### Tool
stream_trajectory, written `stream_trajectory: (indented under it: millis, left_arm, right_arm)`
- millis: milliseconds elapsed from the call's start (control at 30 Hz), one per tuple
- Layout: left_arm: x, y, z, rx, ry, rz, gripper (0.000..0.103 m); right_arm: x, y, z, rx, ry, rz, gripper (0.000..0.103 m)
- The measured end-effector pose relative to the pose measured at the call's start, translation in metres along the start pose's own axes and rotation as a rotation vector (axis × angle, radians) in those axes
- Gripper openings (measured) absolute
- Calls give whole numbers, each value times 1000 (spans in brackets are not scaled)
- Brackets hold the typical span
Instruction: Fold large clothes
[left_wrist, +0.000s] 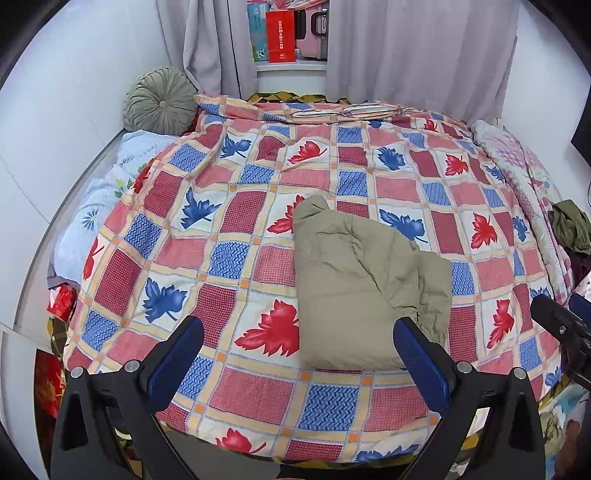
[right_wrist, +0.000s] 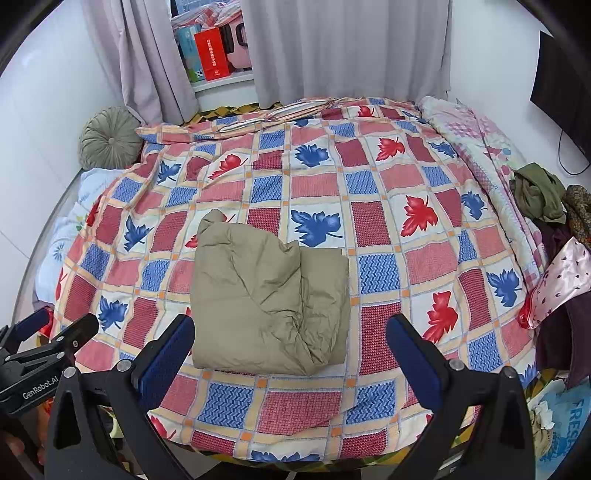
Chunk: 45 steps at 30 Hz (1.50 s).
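A khaki padded garment (left_wrist: 354, 284) lies folded into a compact bundle on the bed's leaf-patterned quilt (left_wrist: 229, 229), near the front edge. It also shows in the right wrist view (right_wrist: 266, 295). My left gripper (left_wrist: 297, 332) is open and empty, held above the bed's front edge with its right finger over the bundle's near right corner. My right gripper (right_wrist: 290, 328) is open and empty, its left finger beside the bundle's near left corner. The left gripper shows at the left edge of the right wrist view (right_wrist: 48, 325).
A round green cushion (left_wrist: 160, 101) and a pale blue pillow (left_wrist: 103, 206) lie at the bed's far left. A heap of clothes (right_wrist: 546, 206) sits on the bed's right side. Grey curtains (left_wrist: 406, 48) and a shelf with boxes (left_wrist: 284, 33) stand behind.
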<state>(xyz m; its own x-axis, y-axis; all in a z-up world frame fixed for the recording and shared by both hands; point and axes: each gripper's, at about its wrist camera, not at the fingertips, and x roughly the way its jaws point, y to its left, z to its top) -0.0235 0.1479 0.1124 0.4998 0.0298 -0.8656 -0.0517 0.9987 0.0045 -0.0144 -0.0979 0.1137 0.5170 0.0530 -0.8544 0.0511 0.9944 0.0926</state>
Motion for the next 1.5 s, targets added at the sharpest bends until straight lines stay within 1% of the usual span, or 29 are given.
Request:
stream_trajectory:
  millis: [1500]
  left_arm:
    - [-1, -3, 0, -1, 8, 1, 103]
  right_arm:
    - [3, -1, 1, -3, 1, 1, 103]
